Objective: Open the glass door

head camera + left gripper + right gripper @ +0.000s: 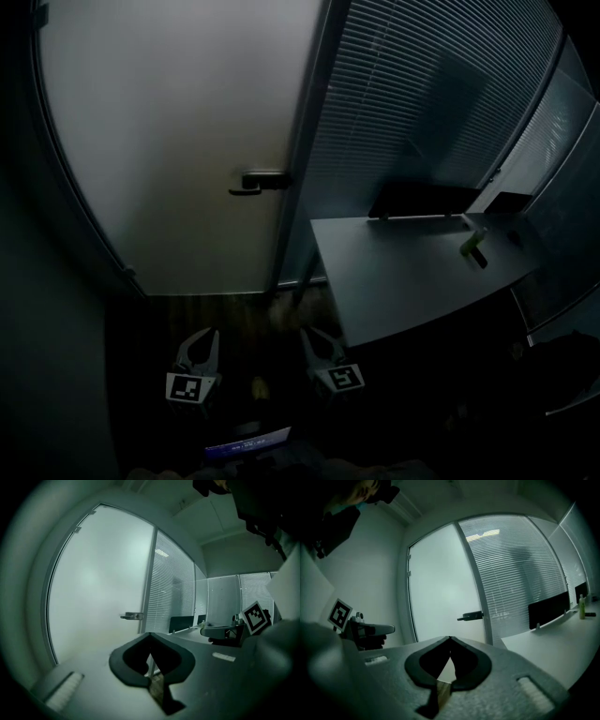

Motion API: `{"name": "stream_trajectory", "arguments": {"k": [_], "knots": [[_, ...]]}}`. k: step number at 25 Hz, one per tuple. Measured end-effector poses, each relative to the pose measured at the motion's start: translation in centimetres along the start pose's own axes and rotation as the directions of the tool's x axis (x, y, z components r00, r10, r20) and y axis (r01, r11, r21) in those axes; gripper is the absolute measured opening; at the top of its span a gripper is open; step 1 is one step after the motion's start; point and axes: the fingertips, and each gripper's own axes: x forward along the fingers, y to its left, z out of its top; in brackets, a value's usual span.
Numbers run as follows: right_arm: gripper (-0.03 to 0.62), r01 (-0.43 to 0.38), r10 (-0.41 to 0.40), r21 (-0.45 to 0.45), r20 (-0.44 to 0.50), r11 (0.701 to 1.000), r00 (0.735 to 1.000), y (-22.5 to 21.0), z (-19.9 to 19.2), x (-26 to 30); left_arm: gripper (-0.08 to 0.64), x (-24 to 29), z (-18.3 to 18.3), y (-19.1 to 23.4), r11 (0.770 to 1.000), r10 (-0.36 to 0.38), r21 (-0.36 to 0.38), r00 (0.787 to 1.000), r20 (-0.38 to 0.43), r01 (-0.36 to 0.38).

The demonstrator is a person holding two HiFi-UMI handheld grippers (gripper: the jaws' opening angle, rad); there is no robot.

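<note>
**Closing in on the lever handle, both grippers empty**

The glass door [178, 131] stands shut ahead, far from both grippers and well apart from them. Its lever handle [260, 181] sits at the door's right edge, pointing left. The left gripper [150, 635] and the right gripper [450, 639] are low and near, side by side. Each has its jaw tips pressed together with nothing between them.

The right gripper looks better placed, since the handle lies on its side. I would part its jaws before arriving, come in level over the bar's free end, close squarely, press down, then swing the door. A slim, smooth bar could slip from a shallow pinch.

The door is a frosted, matt pane, pale and translucent, in a thin dark frame. The handle is a narrow dark metal bar. To its right stands a glazed partition [422, 94] with fine horizontal blinds. A smooth, pale desk [394, 281] with a rounded edge juts out below it.
</note>
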Motion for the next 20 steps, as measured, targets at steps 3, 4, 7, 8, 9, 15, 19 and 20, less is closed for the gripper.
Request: {"name": "stream_trajectory", "arguments": {"k": [3,4,7,8,9,15,19,20], "knots": [[0.002,-0.012,0.012,-0.001,-0.012,1.0,1.0,-1.3,0.4,2.5,0.003,2.5,0.5,1.1,1.0,0.007,-0.005,1.0,-0.003,-0.007],[0.002,-0.014,0.014,0.0,-0.015,1.0,1.0,-1.7,0.5,3.3,0.003,3.3,0.6,1.4,1.0,0.006,-0.005,1.0,-0.003,-0.006],[0.002,-0.021,0.021,0.005,-0.019,1.0,1.0,-2.7,1.1,5.4,0.003,5.5,0.9,2.1,1.0,0.006,-0.003,1.0,-0.007,-0.006],[0.002,-0.024,0.024,0.007,-0.019,1.0,1.0,-3.1,1.3,6.1,0.003,6.2,1.0,2.4,1.0,0.007,-0.004,1.0,-0.008,-0.008],[0.002,-0.027,0.027,0.006,-0.019,1.0,0.999,-3.5,1.5,6.7,0.003,6.9,1.1,2.5,1.0,0.009,-0.005,1.0,-0.008,-0.009],[0.002,-0.044,0.044,-0.008,-0.006,0.999,0.999,-5.6,2.7,9.7,0.003,10.5,2.1,3.4,1.0,0.03,-0.005,1.0,0.008,-0.03],[0.002,-0.049,0.049,-0.012,-0.007,0.999,0.999,-6.8,3.0,10.9,0.003,11.9,2.7,3.7,0.999,0.036,0.005,0.999,0.017,-0.036],[0.002,-0.052,0.052,-0.01,-0.007,0.999,0.999,-6.8,3.3,11.1,0.003,12.0,3.1,3.9,0.999,0.039,0.005,0.999,0.017,-0.039]]}}
